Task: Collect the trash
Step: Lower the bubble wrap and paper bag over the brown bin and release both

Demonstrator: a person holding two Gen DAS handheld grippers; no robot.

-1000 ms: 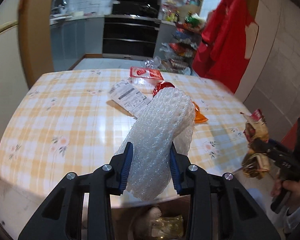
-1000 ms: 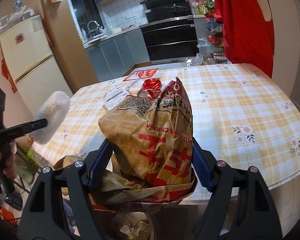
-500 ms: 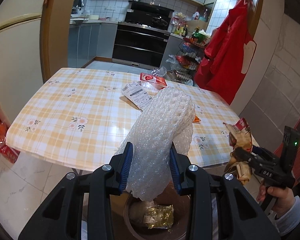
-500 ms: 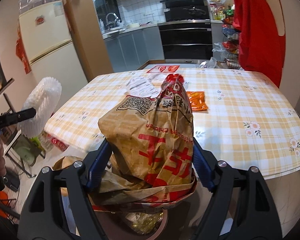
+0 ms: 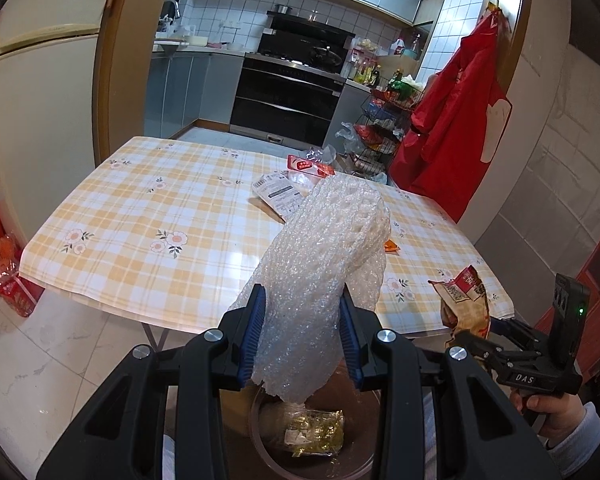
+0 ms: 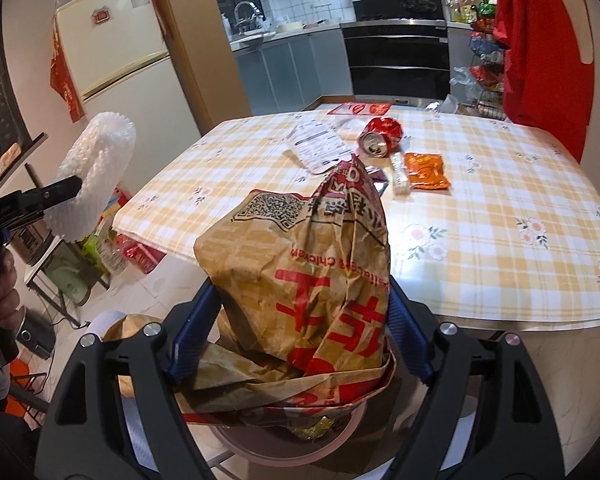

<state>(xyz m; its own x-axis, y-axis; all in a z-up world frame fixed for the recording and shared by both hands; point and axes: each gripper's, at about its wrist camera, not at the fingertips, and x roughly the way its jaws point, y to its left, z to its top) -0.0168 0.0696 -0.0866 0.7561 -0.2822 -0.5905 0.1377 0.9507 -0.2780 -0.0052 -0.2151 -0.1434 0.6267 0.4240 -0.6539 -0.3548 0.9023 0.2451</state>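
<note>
My left gripper (image 5: 302,336) is shut on a white bubble-wrap foam sleeve (image 5: 324,272), which stands up between the blue pads. Below it is the round trash bin (image 5: 260,436), with a yellow-green wrapper inside. My right gripper (image 6: 300,332) holds a crumpled brown paper bag with red print (image 6: 312,280). Its jaws are opening, and the pads still touch the bag's sides above the bin's pink rim (image 6: 340,446). On the checked table (image 6: 500,240) lie a crushed red can (image 6: 382,140), an orange packet (image 6: 426,170), a white printed wrapper (image 6: 318,148) and a red-and-white packet (image 6: 358,109).
A cream fridge (image 6: 116,60) stands to the left. The kitchen counter and black oven (image 5: 288,100) are behind the table. A red garment (image 5: 452,120) hangs at the right wall. Bags and boxes (image 5: 8,280) sit on the tiled floor to the left.
Both grippers have drawn back from the table edge with their loads. The trash bin has come into view beneath them. The right jaws stand slightly wider around the bag.
</note>
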